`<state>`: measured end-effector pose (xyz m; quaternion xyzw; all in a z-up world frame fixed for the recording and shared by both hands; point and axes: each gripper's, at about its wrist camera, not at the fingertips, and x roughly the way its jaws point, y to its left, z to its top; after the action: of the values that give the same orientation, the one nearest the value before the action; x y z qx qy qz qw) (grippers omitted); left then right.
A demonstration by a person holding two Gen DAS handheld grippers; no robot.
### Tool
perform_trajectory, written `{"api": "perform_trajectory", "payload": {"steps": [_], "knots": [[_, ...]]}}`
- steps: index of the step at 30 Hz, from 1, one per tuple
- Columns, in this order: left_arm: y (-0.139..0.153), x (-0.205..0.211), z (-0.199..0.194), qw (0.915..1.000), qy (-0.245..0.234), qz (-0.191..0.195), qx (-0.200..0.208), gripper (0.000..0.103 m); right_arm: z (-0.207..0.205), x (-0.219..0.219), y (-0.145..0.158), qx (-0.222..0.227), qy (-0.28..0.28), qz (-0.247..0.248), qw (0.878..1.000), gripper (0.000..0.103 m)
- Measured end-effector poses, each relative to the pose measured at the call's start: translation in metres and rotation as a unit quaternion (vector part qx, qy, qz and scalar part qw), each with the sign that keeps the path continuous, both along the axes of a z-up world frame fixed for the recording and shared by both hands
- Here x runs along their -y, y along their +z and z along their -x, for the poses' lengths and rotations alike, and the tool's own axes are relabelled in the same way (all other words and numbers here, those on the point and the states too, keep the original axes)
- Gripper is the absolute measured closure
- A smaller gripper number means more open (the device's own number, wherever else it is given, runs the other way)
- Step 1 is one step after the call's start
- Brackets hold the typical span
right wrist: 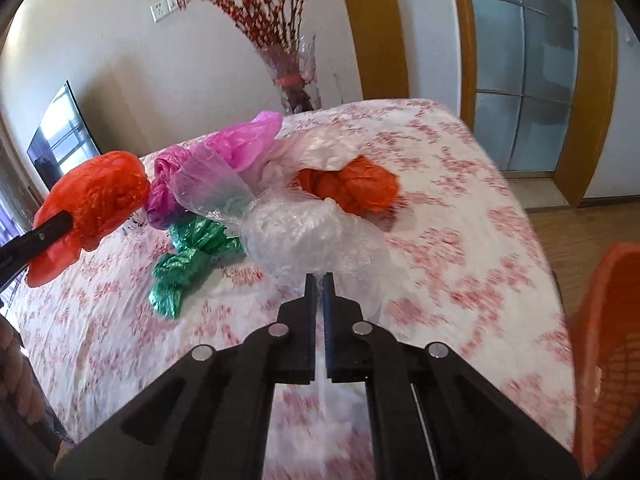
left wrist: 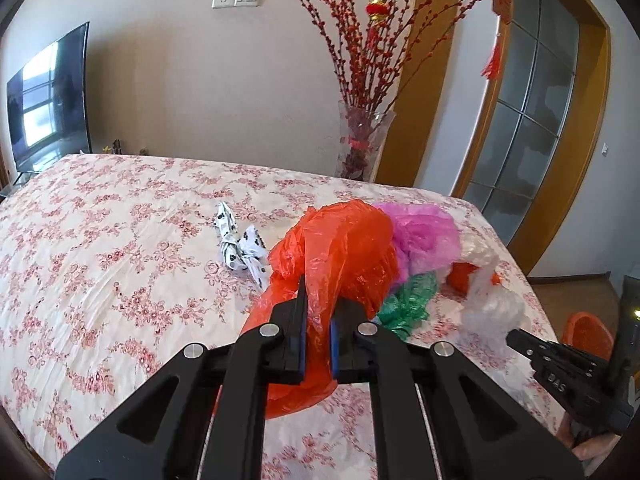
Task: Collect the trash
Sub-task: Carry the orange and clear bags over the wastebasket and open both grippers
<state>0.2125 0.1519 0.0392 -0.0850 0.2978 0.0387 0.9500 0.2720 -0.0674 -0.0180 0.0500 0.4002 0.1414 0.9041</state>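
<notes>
My left gripper (left wrist: 318, 300) is shut on a large red-orange plastic bag (left wrist: 340, 248), held above the floral table (left wrist: 120, 240); the bag also shows in the right wrist view (right wrist: 96, 196). My right gripper (right wrist: 319, 280) is shut on a clear plastic bag (right wrist: 312, 236), which is also in the left wrist view (left wrist: 492, 304). On the table lie a pink bag (right wrist: 240, 144), a green bag (right wrist: 184, 260), a smaller orange bag (right wrist: 356, 184) and a black-and-white spotted wrapper (left wrist: 242, 248).
An orange mesh basket (right wrist: 604, 344) stands off the table's right edge, also seen in the left wrist view (left wrist: 586, 334). A glass vase with red branches (left wrist: 362, 144) stands behind the table. A TV (left wrist: 48, 96) is at the left, a glass door (left wrist: 528, 120) at the right.
</notes>
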Motion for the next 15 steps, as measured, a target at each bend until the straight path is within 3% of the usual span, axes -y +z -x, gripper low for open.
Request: {"api": "perform_trajectory", "payload": {"steps": [15], "knots": [[0.025, 0.079, 0.037, 0.9967, -0.076, 0.007, 0.027, 0.096, 0.091, 0.100, 0.036, 0.045, -0.093, 0.001, 0.995, 0.098]]}}
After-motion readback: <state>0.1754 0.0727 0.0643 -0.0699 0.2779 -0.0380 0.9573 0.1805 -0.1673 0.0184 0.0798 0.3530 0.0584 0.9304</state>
